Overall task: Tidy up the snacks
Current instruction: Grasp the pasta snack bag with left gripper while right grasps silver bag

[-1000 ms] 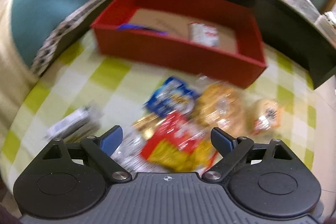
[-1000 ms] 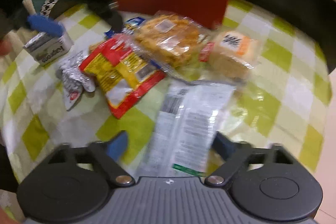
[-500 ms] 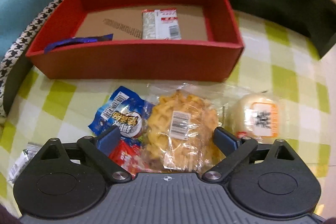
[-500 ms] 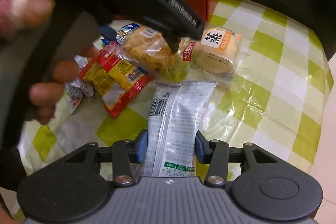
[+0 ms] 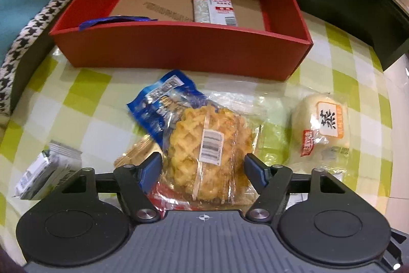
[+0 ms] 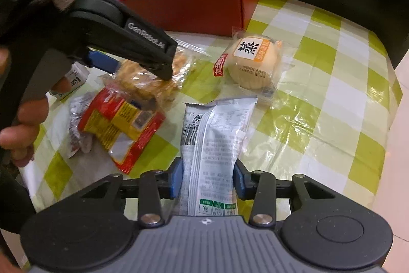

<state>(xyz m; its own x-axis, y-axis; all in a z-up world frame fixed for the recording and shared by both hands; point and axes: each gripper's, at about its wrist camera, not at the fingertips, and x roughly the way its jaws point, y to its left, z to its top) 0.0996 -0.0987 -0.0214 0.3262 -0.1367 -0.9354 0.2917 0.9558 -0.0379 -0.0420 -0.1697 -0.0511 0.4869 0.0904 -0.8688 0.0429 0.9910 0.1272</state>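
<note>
A clear pack of golden waffles (image 5: 207,142) lies on the green-checked tablecloth. My left gripper (image 5: 203,166) straddles it, jaws closing, its blue pads at the wrapper's two edges. In the right wrist view that left gripper (image 6: 138,68) hangs over the same waffle pack (image 6: 153,83), with a person's hand on its handle. My right gripper (image 6: 208,178) is closing on a grey-white snack packet (image 6: 214,134), and both pads press its sides. The red box (image 5: 179,47) stands behind the snacks and holds a white-and-red packet (image 5: 214,10) and a blue wrapper (image 5: 115,21).
A blue packet (image 5: 158,104) lies partly under the waffles. A wrapped bun (image 6: 251,60) sits to the right, a red-and-yellow packet (image 6: 120,124) and a silver wrapper (image 6: 76,119) to the left. A small carton (image 5: 43,170) lies far left. A dark counter runs behind the box.
My left gripper has swung from the red-and-yellow packet to over the waffle pack, sunk toward it and narrowed its jaws. My right gripper's jaws have come in onto the grey-white packet.
</note>
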